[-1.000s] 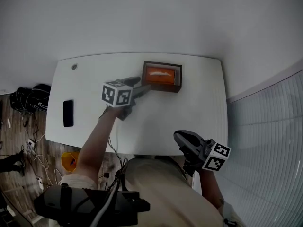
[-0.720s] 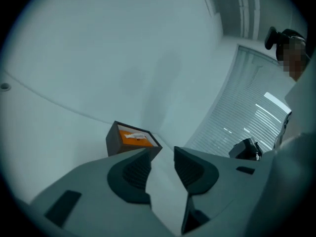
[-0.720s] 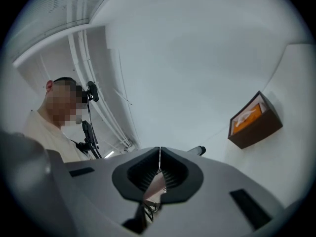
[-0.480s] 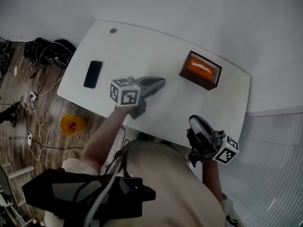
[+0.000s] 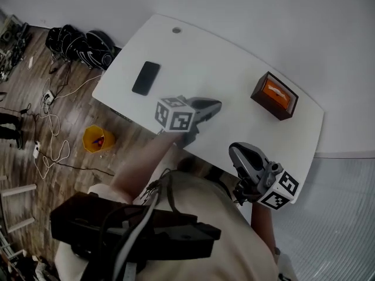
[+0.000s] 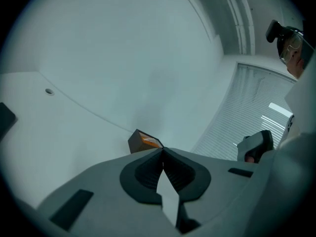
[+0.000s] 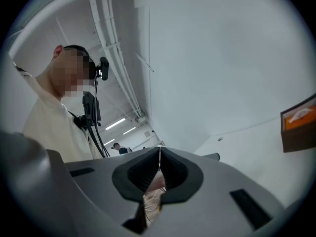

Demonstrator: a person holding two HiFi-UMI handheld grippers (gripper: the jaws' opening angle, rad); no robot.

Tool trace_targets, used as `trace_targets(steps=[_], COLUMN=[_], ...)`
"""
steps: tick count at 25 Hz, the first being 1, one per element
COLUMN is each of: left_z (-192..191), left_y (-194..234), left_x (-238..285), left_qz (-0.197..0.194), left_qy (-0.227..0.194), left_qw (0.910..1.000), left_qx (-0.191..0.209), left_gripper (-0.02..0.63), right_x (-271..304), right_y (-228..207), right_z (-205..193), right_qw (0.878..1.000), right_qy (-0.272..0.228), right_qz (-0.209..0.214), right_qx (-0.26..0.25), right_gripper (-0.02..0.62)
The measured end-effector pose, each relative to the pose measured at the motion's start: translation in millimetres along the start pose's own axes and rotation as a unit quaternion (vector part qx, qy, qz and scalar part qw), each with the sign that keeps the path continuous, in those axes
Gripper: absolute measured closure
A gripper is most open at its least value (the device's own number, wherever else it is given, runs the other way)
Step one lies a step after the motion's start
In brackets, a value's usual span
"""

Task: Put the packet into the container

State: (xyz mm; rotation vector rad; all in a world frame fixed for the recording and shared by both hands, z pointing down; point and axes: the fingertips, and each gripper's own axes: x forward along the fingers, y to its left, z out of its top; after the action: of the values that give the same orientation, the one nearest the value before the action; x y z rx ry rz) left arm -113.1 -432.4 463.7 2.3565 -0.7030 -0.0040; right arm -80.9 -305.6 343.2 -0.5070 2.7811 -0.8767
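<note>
Head view looks down on a white rectangular table, where the orange packet lies inside the dark brown open-topped box container near the right end. Left gripper hovers over mid-table and right gripper at the near edge. Both have their jaws pressed together, holding nothing.

Desk: plain white, no pattern.
Container: dark brown walls.
Packet: orange with a small white mark.
Phone: black.
Left claw and right claw: grey bodies with darker grey pads.
Left marker cube and right marker cube: white faces with black square patterns.
Floor: brown wood grain.
Bucket: yellow.
Bags: black.
</note>
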Motion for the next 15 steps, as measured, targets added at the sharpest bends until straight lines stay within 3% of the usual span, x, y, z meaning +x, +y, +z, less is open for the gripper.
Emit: trace_targets(steps=[7,15], left_z=[-22.3,-54.7], left_y=[-5.8,-59.5], left_x=[-17.6,-2.2], left_qz=[0.018,0.031], left_qy=[0.023,0.031], left_qw=[0.9995,0.9989], left_qx=[-0.009,0.018], left_gripper=[0.594,0.594], right_x=[-7.0,-84.4], right_y=[17.0,34.4], right_z=[-5.8,-12.7], right_qw=[1.000,0.999], right_qy=[-0.004,-0.050], right_qz=[-0.015,-0.021], right_qx=[-0.010,-0.003], right_gripper=[0.578,0.580])
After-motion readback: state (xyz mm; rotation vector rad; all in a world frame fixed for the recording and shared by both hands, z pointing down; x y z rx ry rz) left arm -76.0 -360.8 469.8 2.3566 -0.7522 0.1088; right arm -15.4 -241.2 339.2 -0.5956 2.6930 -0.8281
